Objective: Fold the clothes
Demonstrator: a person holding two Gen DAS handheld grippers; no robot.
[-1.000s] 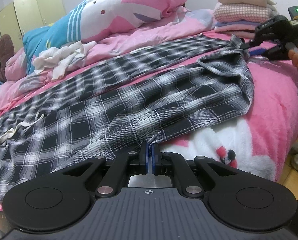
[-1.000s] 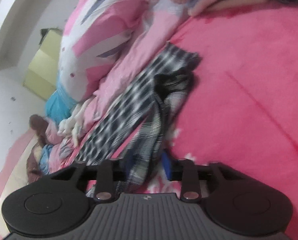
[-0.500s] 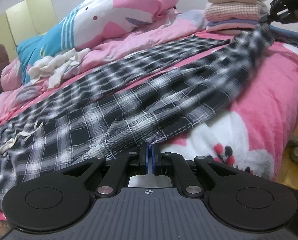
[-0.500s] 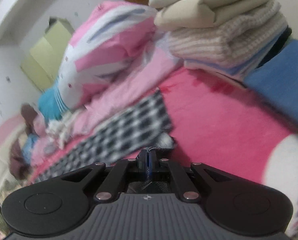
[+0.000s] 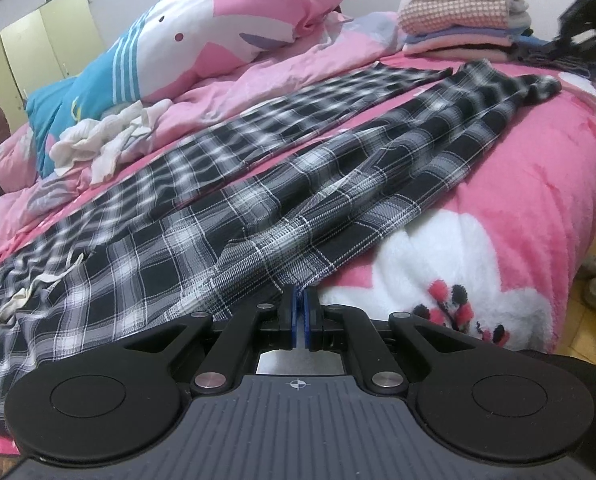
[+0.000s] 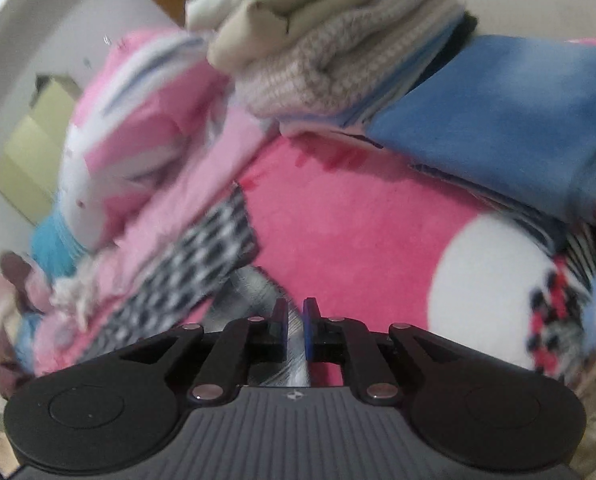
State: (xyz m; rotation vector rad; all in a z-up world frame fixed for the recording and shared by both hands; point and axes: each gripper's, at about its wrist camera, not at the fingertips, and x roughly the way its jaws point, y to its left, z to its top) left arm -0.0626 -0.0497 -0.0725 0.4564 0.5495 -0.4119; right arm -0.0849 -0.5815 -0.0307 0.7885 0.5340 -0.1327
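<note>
trousers (image 5: 298,184) in black-and-white plaid lie spread lengthwise across the pink bed (image 5: 538,184), both legs running from the near edge toward the far corner, not yet doubled over. judging by that, this garment is only at the laying-out stage: the legs look straightened, but no fold has been made in it.

left tongs (image 5: 300,322) are pressed together, pinching the near hem edge of the plaid cloth at the bed's front edge. right tongs (image 6: 296,330) are opening; a blurred strip of grey-white cloth still lies between the blue pads, and i cannot tell whether it is still touching them. in the left wrist view those right tongs (image 5: 582,36) sit at the far corner, near the dark leg end.

done work, as far as can be judged: a stack of folded clothes (image 5: 462,8) stands at the far end of the bed, with a folded blue piece (image 6: 506,120) just beside it. left to do: the plaid trousers themselves, and a crumpled white garment (image 5: 106,140) lying loose against the pink quilt (image 5: 258,80), near the big pillow (image 5: 226,28).

no basket, box or other container shows in either view; everything sits straight on the bed.
</note>
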